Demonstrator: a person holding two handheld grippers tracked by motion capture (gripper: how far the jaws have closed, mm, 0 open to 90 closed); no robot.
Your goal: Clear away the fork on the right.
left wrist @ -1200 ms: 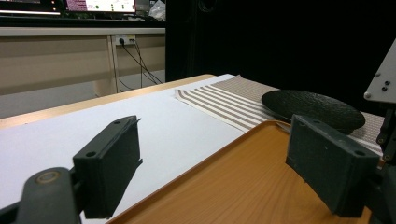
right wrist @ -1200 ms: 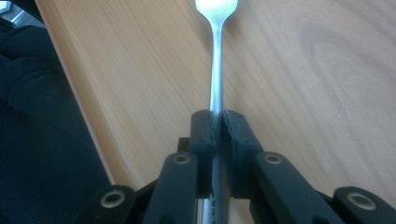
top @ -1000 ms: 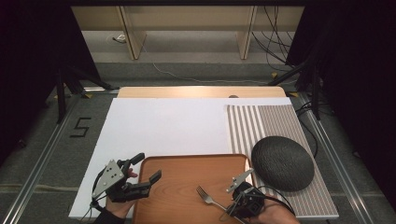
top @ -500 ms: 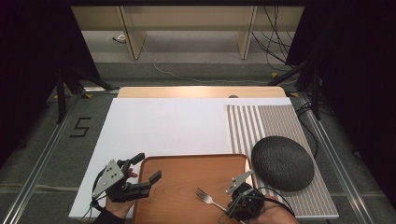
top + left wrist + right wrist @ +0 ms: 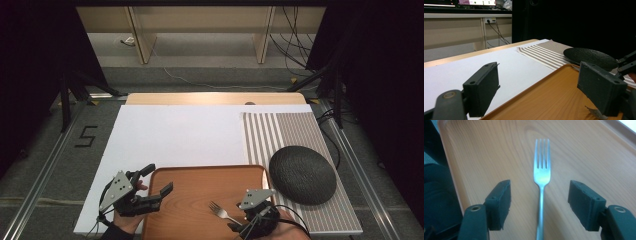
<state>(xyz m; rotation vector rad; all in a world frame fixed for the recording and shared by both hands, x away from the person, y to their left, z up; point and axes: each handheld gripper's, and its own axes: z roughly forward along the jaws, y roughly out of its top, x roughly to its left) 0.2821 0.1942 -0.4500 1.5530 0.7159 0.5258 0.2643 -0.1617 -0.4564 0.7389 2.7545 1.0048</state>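
A metal fork [image 5: 541, 175] lies flat on the wooden tray [image 5: 195, 190], tines pointing away from me; in the high view the fork [image 5: 222, 212] sits near the tray's front right. My right gripper [image 5: 539, 202] straddles its handle, and its jaws have just been opening; the pads stand well clear of the fork on both sides. My left gripper [image 5: 152, 182] hovers open over the tray's left rim, one jaw above the white board, the other above the tray [image 5: 554, 100]. Its jaws hold nothing.
A dark round textured plate [image 5: 302, 174] rests on the striped placemat [image 5: 280, 130] to the right of the tray. The white board [image 5: 180, 135] stretches behind the tray. The table's wooden far edge [image 5: 215, 98] lies beyond.
The right gripper's jaws have spread apart and released the fork, which now lies on the tray. The left gripper has stayed where it was.
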